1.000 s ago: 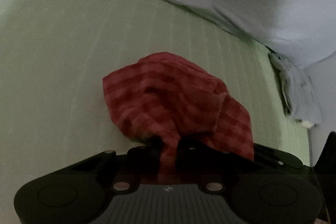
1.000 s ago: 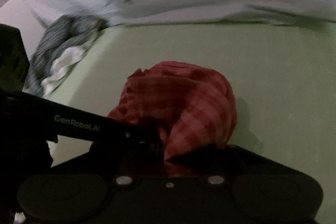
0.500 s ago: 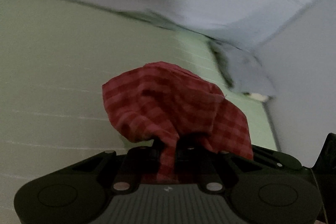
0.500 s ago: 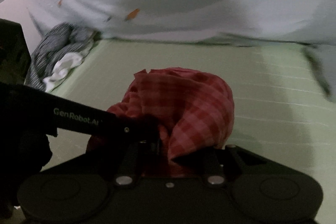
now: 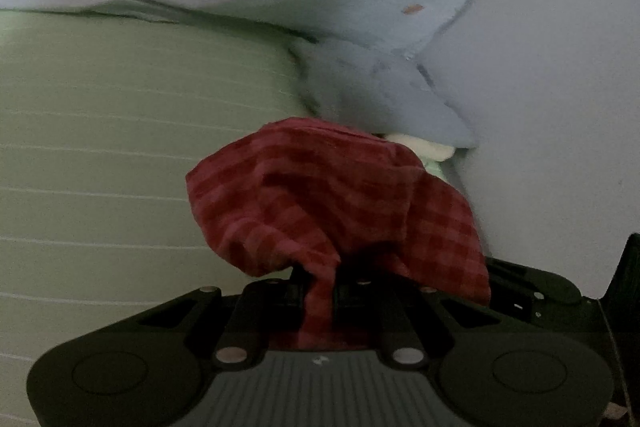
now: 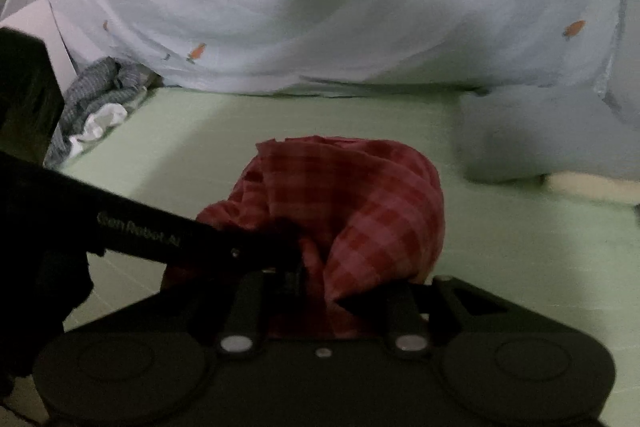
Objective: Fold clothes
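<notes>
A red checked cloth (image 5: 336, 195) is bunched up and held above the green striped mattress (image 5: 120, 147). My left gripper (image 5: 318, 287) is shut on a pinch of the cloth. My right gripper (image 6: 316, 279) is shut on the same cloth (image 6: 360, 203), which bulges over its jaws and hides the fingertips. In the right wrist view the left gripper's black body (image 6: 160, 231) reaches in from the left and meets the cloth beside the right jaws.
A pale blue sheet with small orange prints (image 6: 340, 7) hangs behind the mattress. A grey striped and white pile of clothes (image 6: 96, 107) lies at the far left corner. A folded blue-grey item (image 6: 536, 135) lies at the right. A wall (image 5: 560, 107) stands to the right.
Both grippers have swung to the right with the cloth still held between them; the wall and the folded blue-grey item have come into view. The grips have not changed.
</notes>
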A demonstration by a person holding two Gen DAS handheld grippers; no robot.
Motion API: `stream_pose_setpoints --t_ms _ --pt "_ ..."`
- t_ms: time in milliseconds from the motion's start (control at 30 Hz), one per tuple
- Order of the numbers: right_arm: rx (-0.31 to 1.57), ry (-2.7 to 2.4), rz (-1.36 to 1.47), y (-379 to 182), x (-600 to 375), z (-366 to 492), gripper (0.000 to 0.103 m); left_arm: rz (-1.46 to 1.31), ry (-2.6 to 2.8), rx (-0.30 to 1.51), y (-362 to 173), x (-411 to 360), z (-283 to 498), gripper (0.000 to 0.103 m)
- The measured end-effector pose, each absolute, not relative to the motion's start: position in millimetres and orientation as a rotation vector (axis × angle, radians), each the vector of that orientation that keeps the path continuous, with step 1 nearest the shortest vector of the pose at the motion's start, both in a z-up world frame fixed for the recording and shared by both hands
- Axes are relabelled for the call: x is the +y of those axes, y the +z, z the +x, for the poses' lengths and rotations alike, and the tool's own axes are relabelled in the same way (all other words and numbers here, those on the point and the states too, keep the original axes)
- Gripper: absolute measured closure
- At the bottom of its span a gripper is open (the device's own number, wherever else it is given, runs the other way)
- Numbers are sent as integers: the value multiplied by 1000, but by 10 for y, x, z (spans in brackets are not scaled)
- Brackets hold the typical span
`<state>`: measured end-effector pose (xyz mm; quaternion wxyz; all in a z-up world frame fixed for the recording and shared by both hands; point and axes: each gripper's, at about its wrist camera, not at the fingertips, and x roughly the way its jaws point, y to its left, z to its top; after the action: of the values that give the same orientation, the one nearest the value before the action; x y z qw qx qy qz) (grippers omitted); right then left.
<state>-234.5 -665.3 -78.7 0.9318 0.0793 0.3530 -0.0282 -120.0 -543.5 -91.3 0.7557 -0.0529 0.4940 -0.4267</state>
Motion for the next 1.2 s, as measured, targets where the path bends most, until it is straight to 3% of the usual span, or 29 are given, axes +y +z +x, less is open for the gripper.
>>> stream_pose_setpoints --t_ms 333,633,700,733,800,867,933,1033,1067,1200 --pt "620 -101 188 -651 -8026 -2477 81 0 -1031 927 -692 -6833 -1138 91" --pt "558 -114 -22 -401 -9235 -1519 77 -9 -1050 798 -442 -8096 -298 91" --pt "554 -137 -94 -393 -9462 -1296 71 -15 -1027 788 -491 -8333 -126 90" --pt "549 -155 -122 -407 -9563 -1192 68 -6 -1002 782 -537 -8419 -59 86" --pt "535 -232 -142 -537 -9782 -1037 47 39 -915 767 -676 -8514 33 77" --pt "557 -369 -158 -739 -9927 -887 45 94 -818 772 -861 -8588 143 61" --pt "601 -515 -191 -943 -9981 -783 45 112 -757 782 -996 -8579 227 55" --pt "582 -671 -213 -1139 -9936 -802 28 108 -698 803 -1153 -8493 332 37" --pt "566 -706 -192 -1174 -9918 -833 22 106 -678 810 -1205 -8465 366 36" --pt "537 -823 -19 -1218 -10048 -976 15 130 -633 815 -1286 -8309 423 30"
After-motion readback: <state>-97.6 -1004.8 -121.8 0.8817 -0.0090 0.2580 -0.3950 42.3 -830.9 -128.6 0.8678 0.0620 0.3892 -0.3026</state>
